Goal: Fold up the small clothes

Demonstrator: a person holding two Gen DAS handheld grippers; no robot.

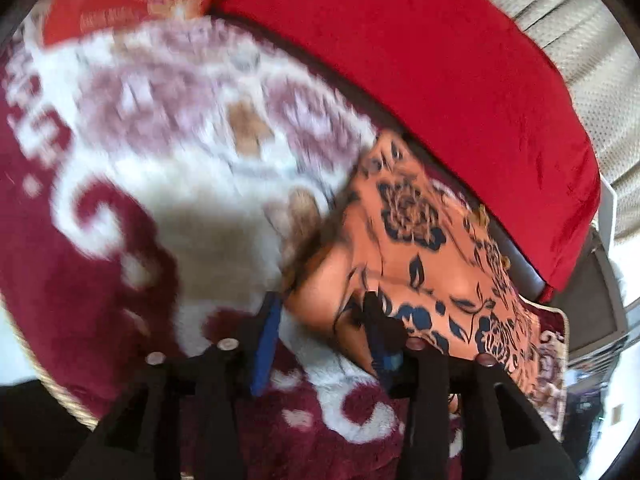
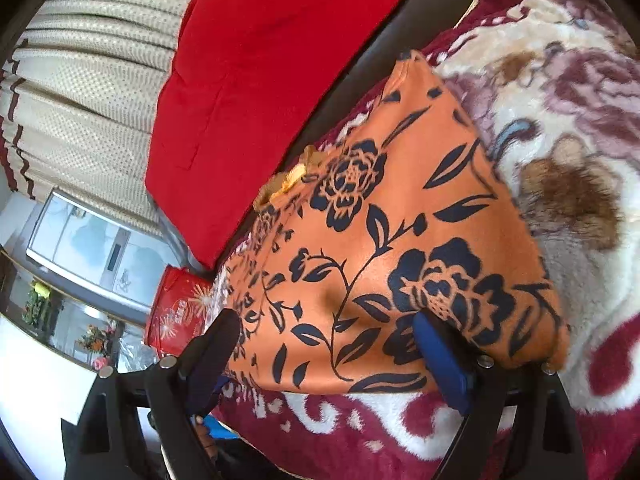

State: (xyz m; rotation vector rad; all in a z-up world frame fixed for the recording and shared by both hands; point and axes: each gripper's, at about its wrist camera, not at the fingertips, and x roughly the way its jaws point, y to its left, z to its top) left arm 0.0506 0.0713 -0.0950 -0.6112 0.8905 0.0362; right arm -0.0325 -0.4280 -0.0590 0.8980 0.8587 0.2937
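An orange garment with a black flower print [image 2: 384,216] lies folded on a maroon and white plush blanket [image 2: 560,128]. It also shows in the left wrist view [image 1: 424,248]. My left gripper [image 1: 324,312] is open, its fingers astride the garment's near corner, which lies between them. My right gripper [image 2: 332,336] is open, its fingers spread wide over the garment's near edge. The left wrist view is blurred by motion.
A big red cushion [image 2: 256,64] lies along the garment's far side, and shows in the left wrist view [image 1: 440,72]. Beige curtains [image 2: 88,80] hang behind. A red tin [image 2: 172,312] and a glass cabinet [image 2: 88,240] stand off the bed's edge.
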